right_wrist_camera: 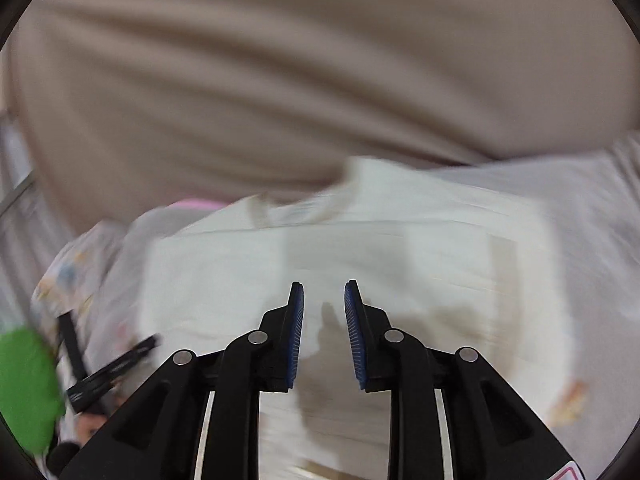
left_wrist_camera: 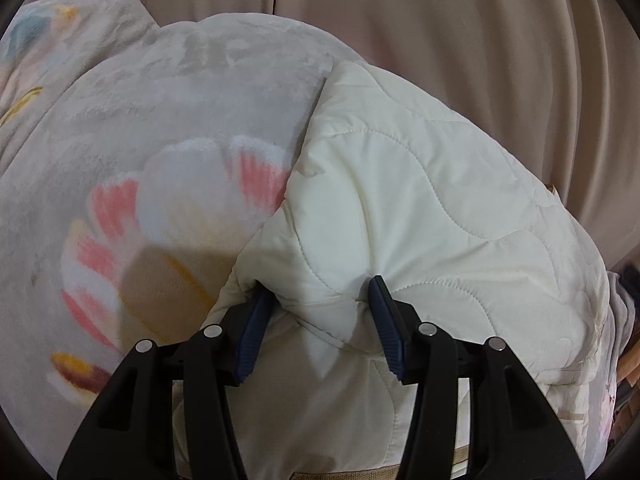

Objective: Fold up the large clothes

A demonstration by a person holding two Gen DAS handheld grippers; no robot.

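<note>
A cream quilted garment (left_wrist_camera: 400,184) lies on a fleece blanket with pink and yellow flowers (left_wrist_camera: 160,128). My left gripper (left_wrist_camera: 320,294) has its blue pads pressed into a bunched fold of the garment's edge, with fabric filling the gap between the fingers. In the blurred right wrist view the same cream garment (right_wrist_camera: 380,240) lies spread below. My right gripper (right_wrist_camera: 323,294) hovers above it, jaws a little apart with nothing between them.
A beige curtain (left_wrist_camera: 460,32) hangs behind the bed and also fills the top of the right wrist view (right_wrist_camera: 320,60). The other gripper's black frame (right_wrist_camera: 108,372) and a green patch (right_wrist_camera: 24,388) show at lower left.
</note>
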